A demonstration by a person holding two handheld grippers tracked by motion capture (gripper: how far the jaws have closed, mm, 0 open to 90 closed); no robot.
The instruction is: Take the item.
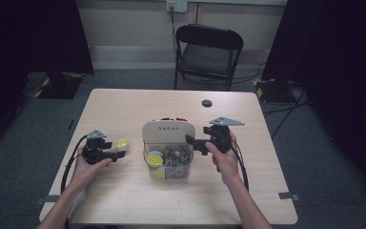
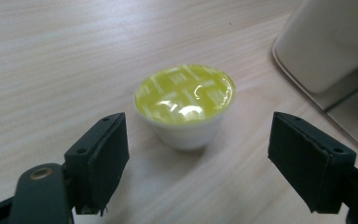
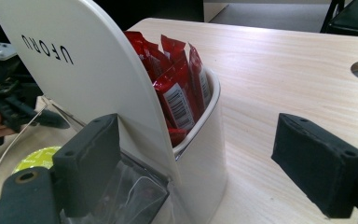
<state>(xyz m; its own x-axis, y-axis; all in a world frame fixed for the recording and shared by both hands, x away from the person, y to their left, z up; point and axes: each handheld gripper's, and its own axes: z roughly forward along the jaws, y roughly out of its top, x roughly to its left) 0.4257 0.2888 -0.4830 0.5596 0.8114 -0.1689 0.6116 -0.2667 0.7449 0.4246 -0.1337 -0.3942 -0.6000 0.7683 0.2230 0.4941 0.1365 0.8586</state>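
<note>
Framing a yellow-lidded capsule (image 2: 185,105) between open jaws.

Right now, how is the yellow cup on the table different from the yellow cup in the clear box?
The yellow cup on the table stands alone on bare wood, between the open left tongs; the yellow cup in the clear box sits inside a compartment of the clear box beside other capsules. The table one is upright; the boxed one's pose is hard to tell. Both have yellow lids.

A yellow-lidded capsule (image 2: 185,105) stands upright on the wooden table (image 2: 51,56), between the left gripper's (image 2: 214,163) wide-apart jaws; a white holder (image 2: 326,42) sits far right.
</note>
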